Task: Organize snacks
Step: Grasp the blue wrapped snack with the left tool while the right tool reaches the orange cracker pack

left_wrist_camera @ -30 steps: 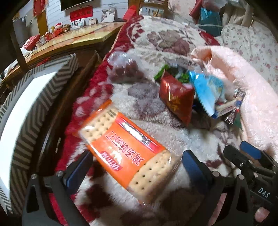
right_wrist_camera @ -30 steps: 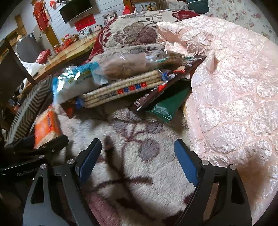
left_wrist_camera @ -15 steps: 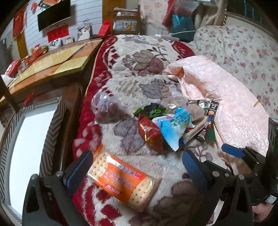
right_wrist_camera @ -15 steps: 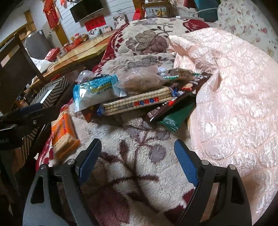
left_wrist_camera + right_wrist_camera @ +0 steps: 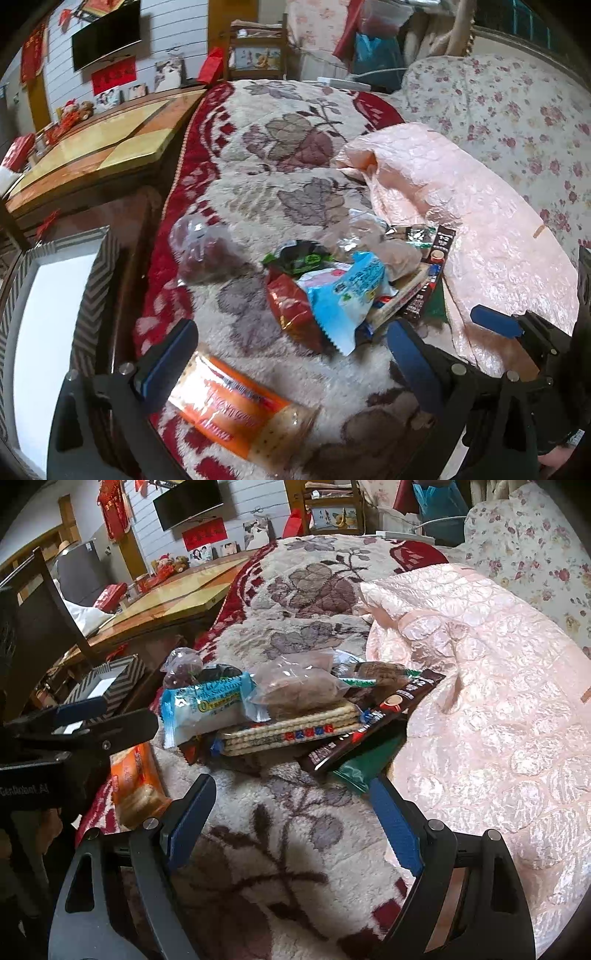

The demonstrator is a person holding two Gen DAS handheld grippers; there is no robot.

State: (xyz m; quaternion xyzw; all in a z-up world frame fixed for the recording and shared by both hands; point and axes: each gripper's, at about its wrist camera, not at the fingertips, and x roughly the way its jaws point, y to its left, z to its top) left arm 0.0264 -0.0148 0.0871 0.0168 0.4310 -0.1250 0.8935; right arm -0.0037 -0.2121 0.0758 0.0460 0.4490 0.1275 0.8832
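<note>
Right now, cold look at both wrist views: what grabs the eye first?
The heap of snack packets piled on the floral blanket, right against the pink quilt, with a light blue packet on top. Next, the orange cracker pack lying alone in front of the open left gripper. The right gripper is also open, empty.

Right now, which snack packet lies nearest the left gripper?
The orange cracker packet. It lies alone on the floral blanket right by the open left gripper, apart from the heaped snacks beyond.
</note>
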